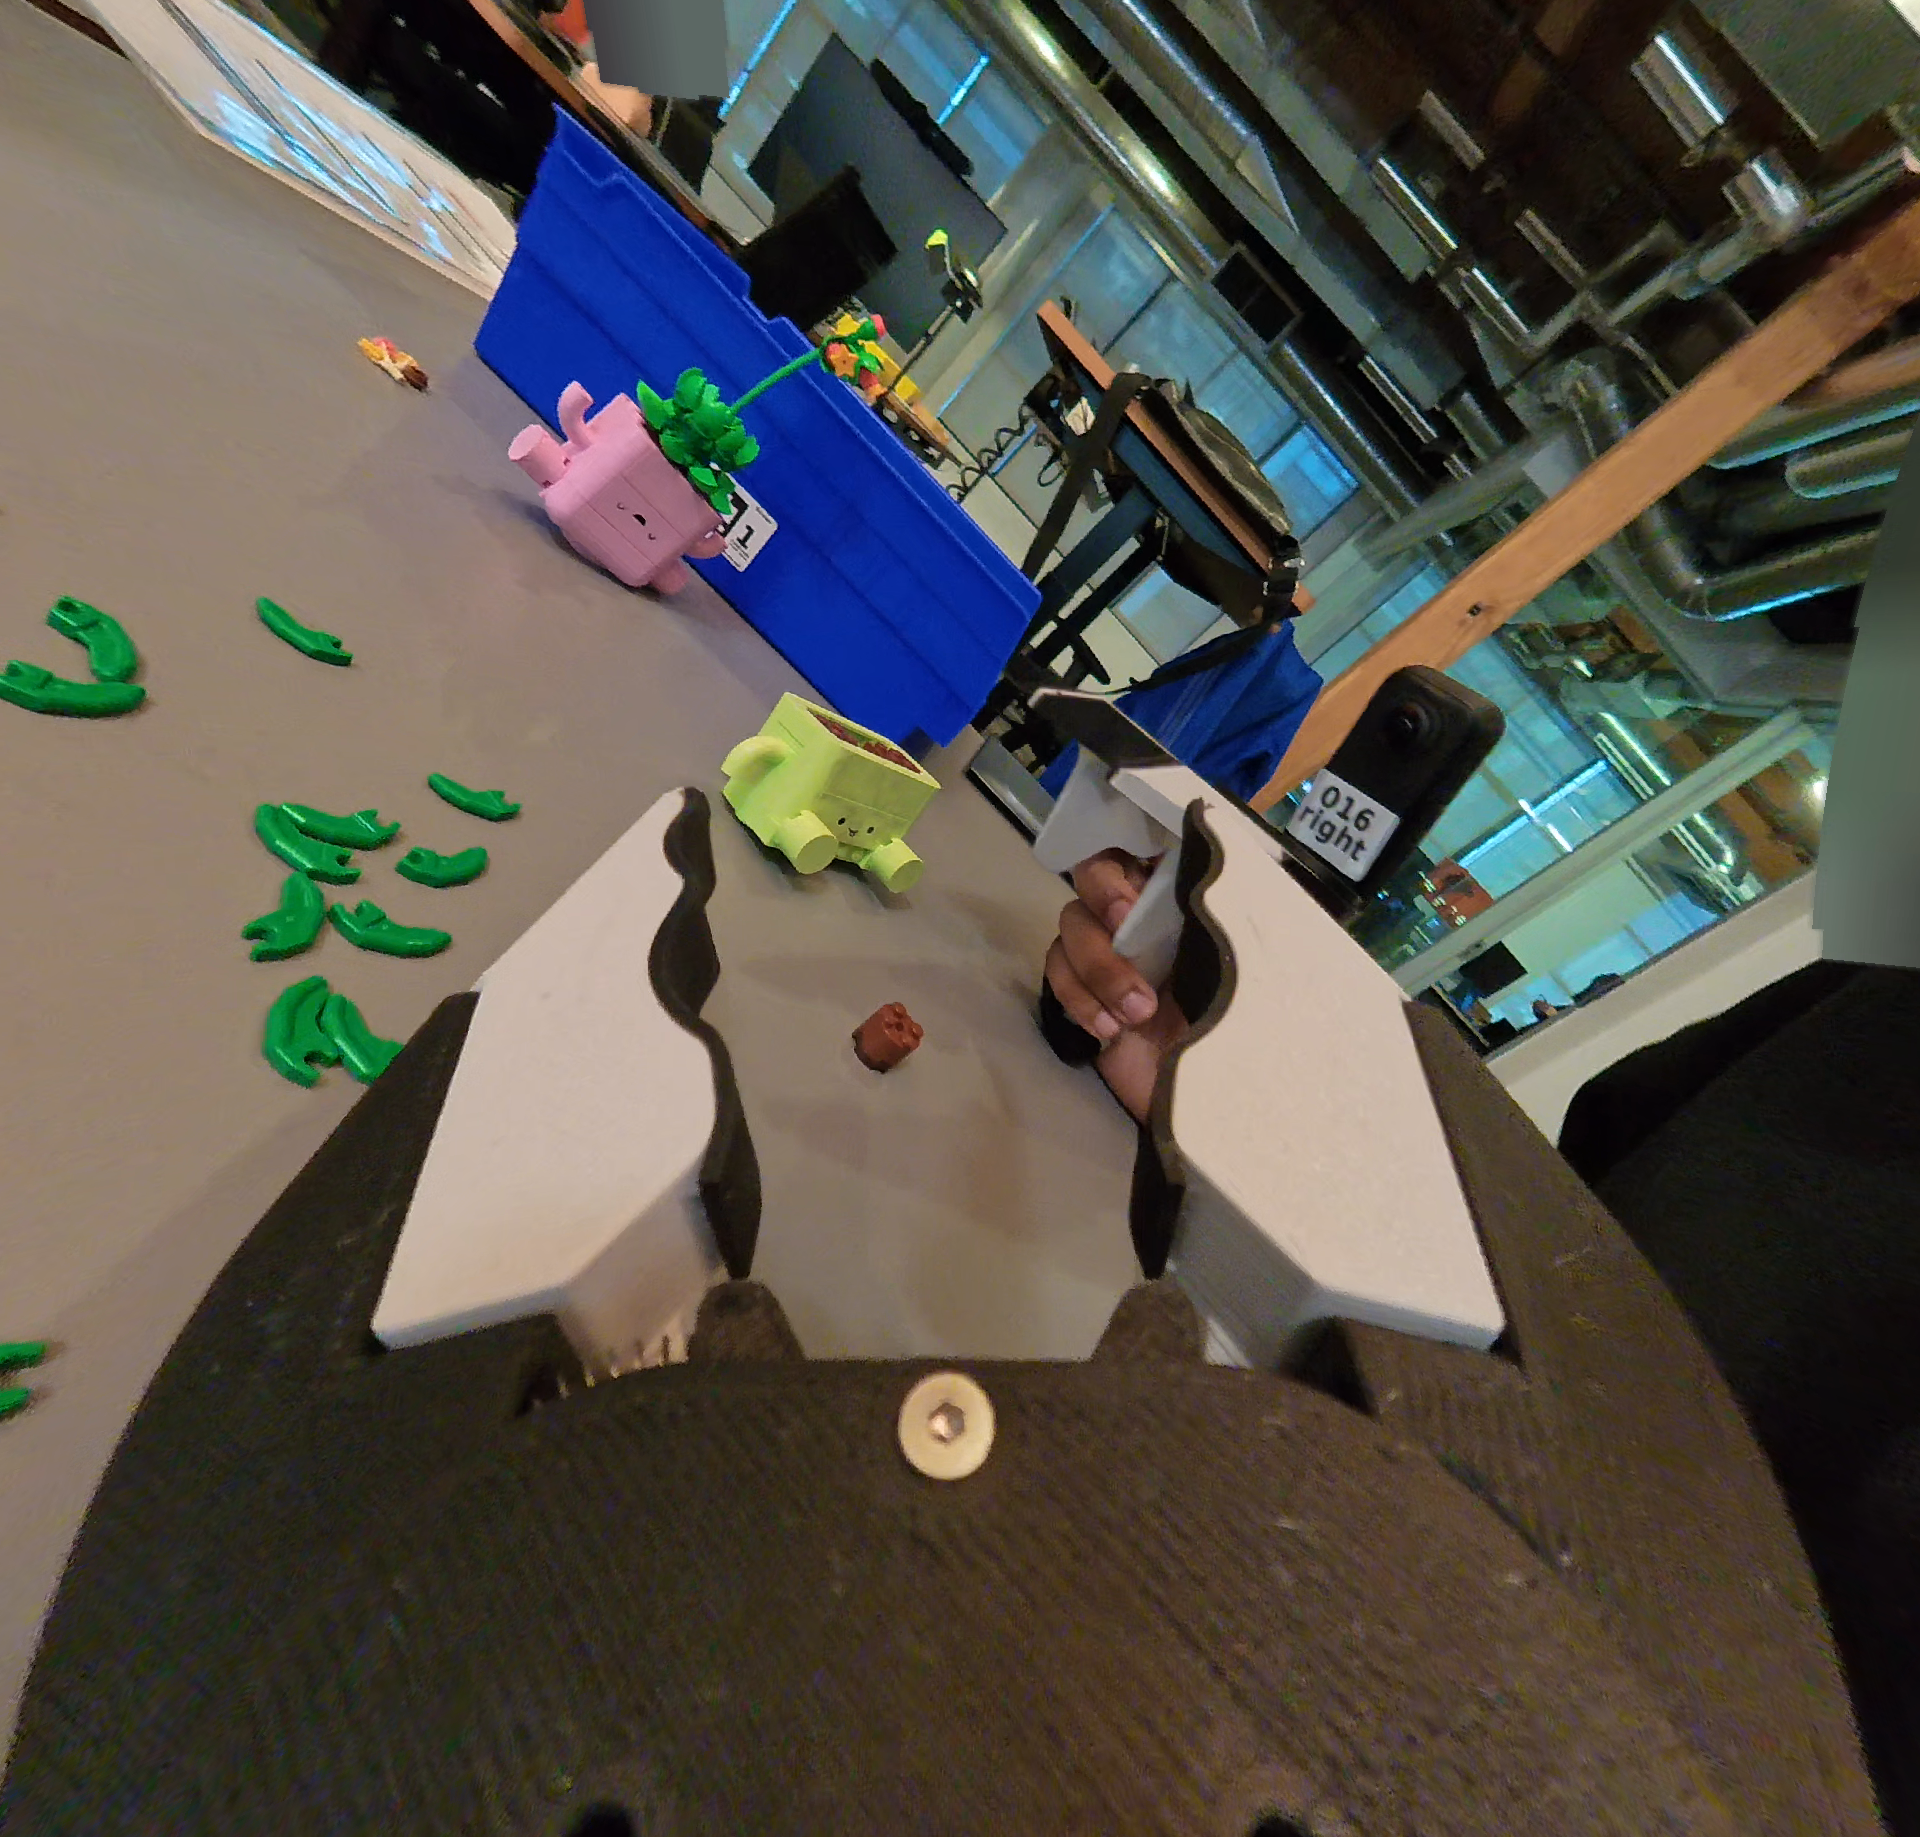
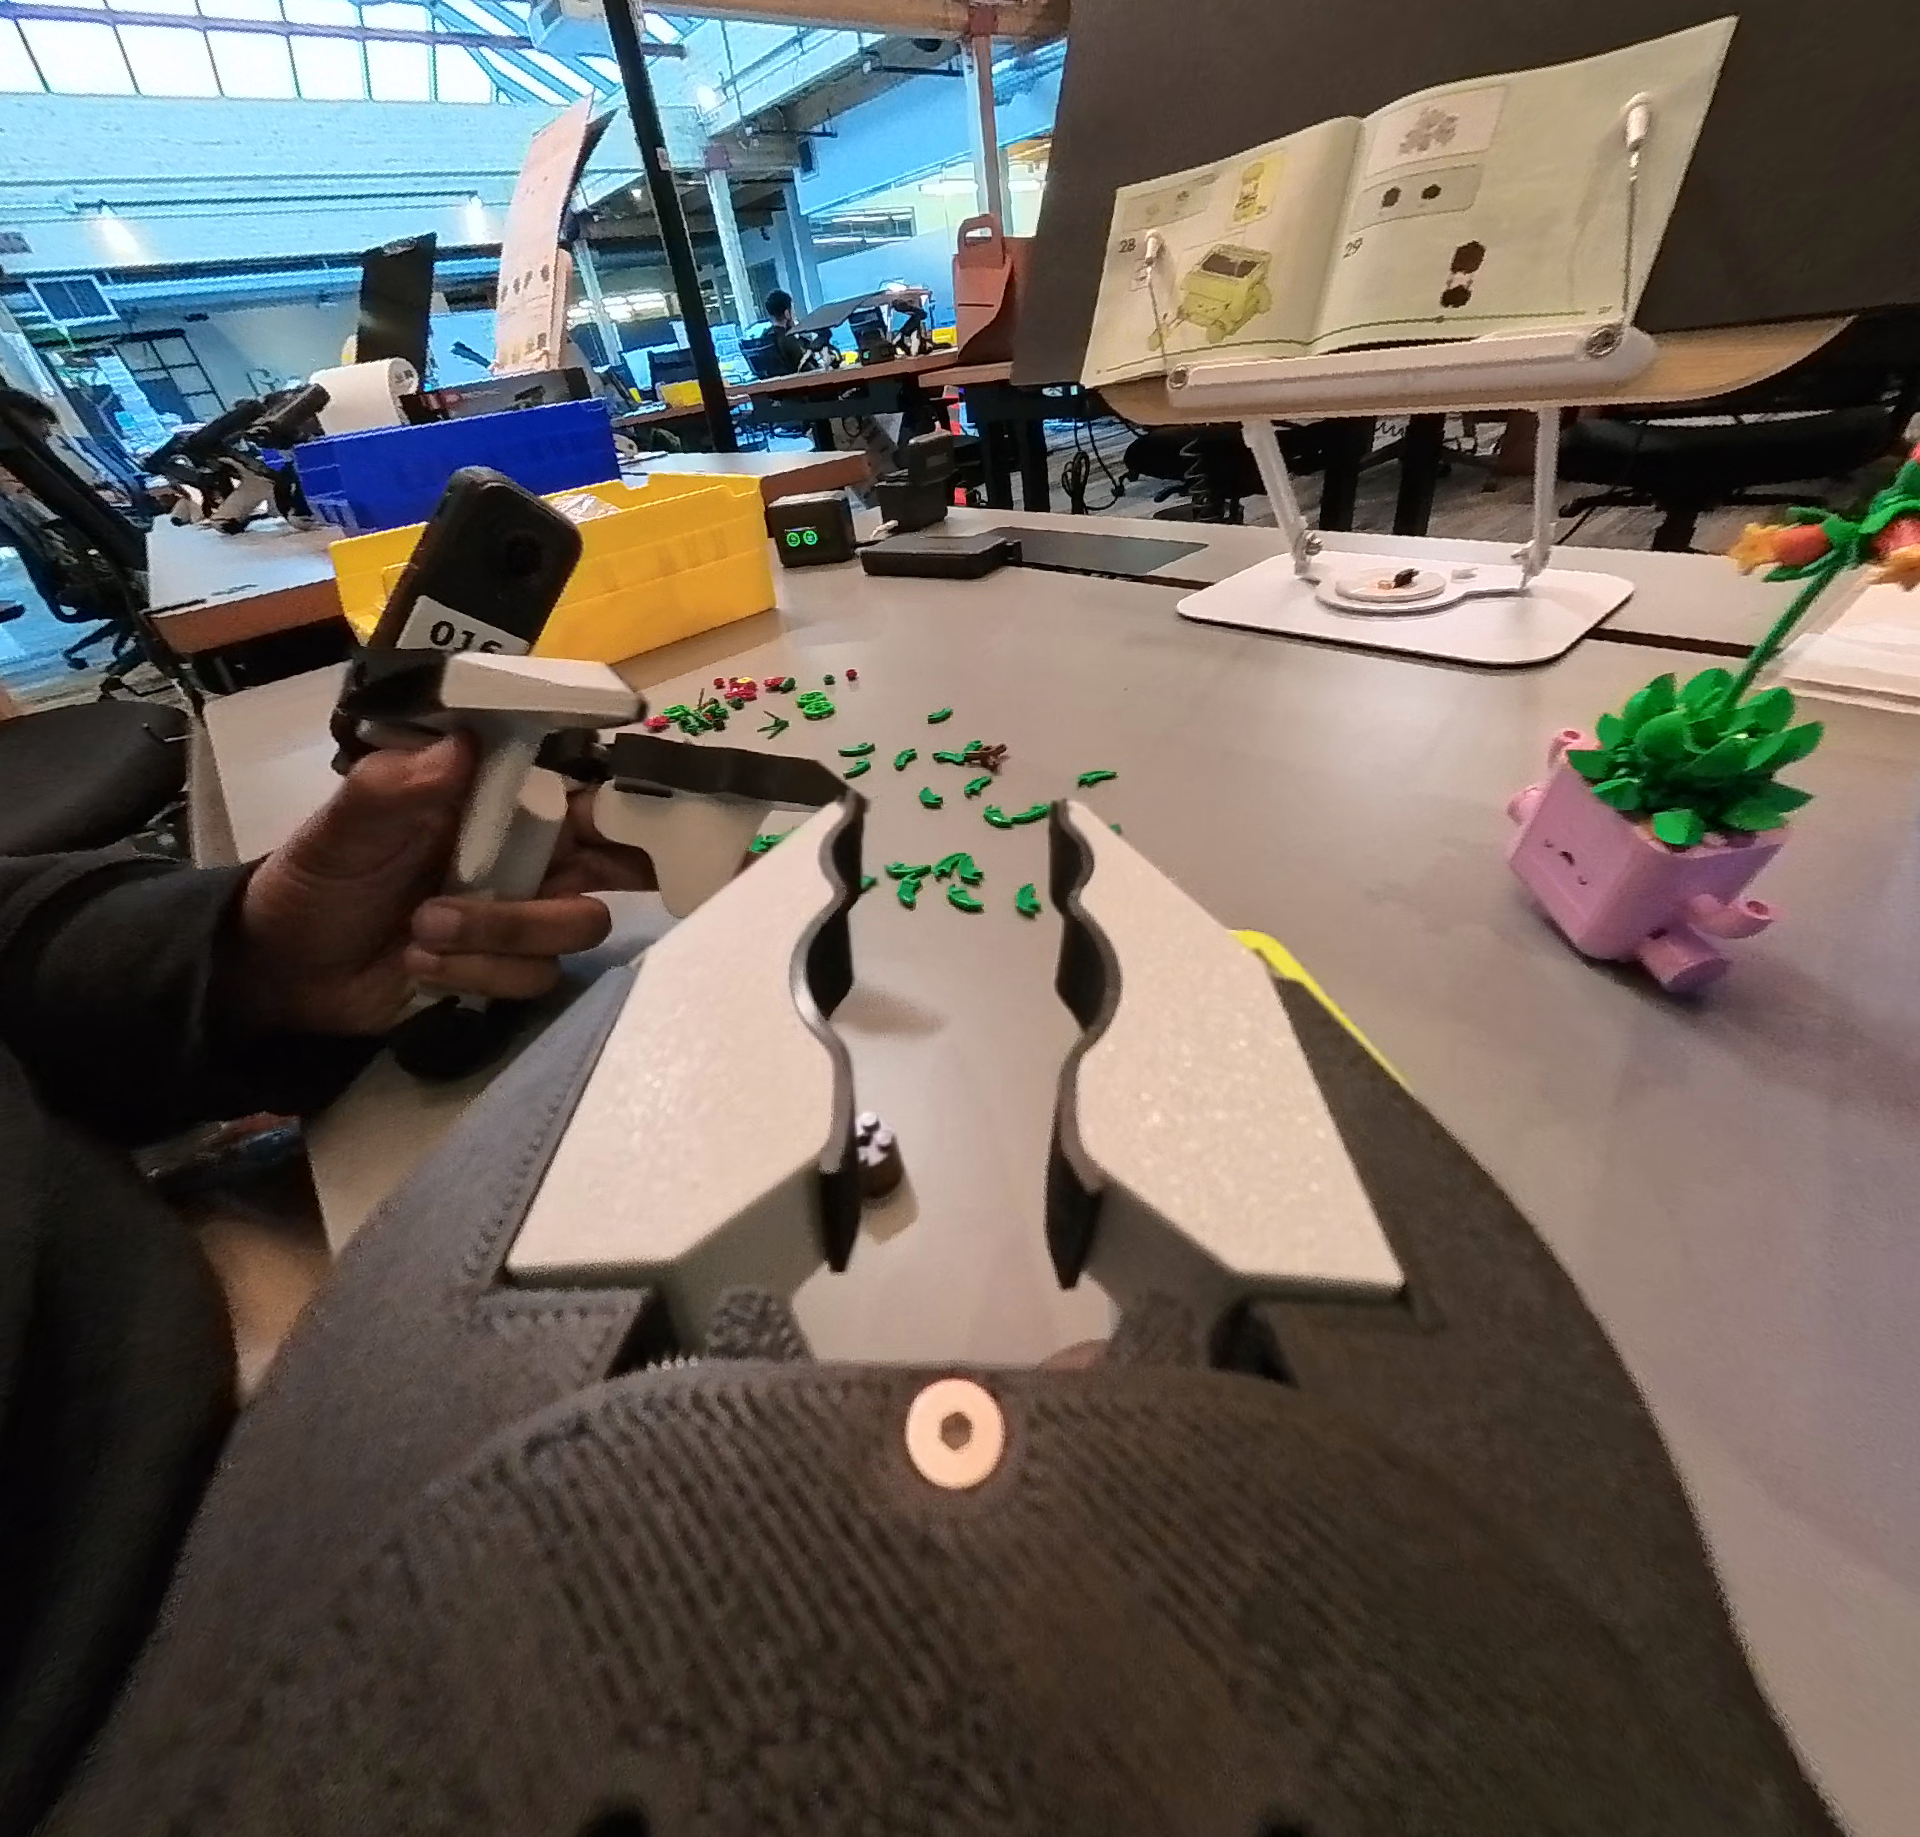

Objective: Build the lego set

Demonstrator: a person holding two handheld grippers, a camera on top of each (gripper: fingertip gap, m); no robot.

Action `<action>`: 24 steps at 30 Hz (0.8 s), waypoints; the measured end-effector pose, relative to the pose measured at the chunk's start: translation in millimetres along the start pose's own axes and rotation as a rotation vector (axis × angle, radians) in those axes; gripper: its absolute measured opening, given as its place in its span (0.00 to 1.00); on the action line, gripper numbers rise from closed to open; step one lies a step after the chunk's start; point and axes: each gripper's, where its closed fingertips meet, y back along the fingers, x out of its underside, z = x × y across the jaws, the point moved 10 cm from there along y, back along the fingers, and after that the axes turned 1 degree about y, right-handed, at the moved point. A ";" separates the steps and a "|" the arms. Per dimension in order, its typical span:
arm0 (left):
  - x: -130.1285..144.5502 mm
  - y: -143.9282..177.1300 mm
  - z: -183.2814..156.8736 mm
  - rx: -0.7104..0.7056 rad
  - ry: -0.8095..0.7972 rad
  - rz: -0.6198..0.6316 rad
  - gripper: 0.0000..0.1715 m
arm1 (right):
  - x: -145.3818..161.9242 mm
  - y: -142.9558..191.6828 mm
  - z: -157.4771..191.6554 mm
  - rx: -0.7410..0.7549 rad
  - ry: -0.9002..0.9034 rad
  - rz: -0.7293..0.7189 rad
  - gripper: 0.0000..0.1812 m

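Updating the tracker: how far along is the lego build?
Done: pink pot has its leafy plant and flower stem. In hand: nothing; the left gripper and right gripper are both open, with a small brown piece on the table between the left one's fingers. Left: the lime pot has no plant, and many green leaves lie loose.

A small brown brick (image 1: 888, 1036) is lying tilted on the grey surface (image 1: 312, 499), near a lime pot figure (image 1: 831, 800); green leaf pieces (image 1: 332, 852) are lying scattered.
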 end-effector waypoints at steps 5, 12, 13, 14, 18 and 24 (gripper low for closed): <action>3.6 -10.2 -4.3 -0.028 -0.027 -0.011 0.51 | 1.1 0.2 3.5 -0.007 -0.020 0.013 0.21; 7.2 -27.6 -16.5 -0.083 -0.111 0.016 0.50 | 1.8 -1.3 5.5 0.028 -0.005 0.028 0.25; 6.3 -30.2 -17.8 -0.108 -0.132 0.028 0.49 | 2.0 -1.9 5.5 0.027 -0.005 0.034 0.25; 4.8 -33.9 -17.6 -0.148 -0.146 0.049 0.48 | 2.2 -2.6 5.7 0.020 -0.005 0.041 0.25; -11.3 -54.4 -22.3 -0.231 -0.187 0.128 0.50 | 1.5 -5.3 6.8 0.040 0.012 0.046 0.19; -94.1 -79.6 -18.6 -0.542 -0.457 0.122 0.58 | -48.7 -47.9 -10.3 0.076 0.119 0.073 0.22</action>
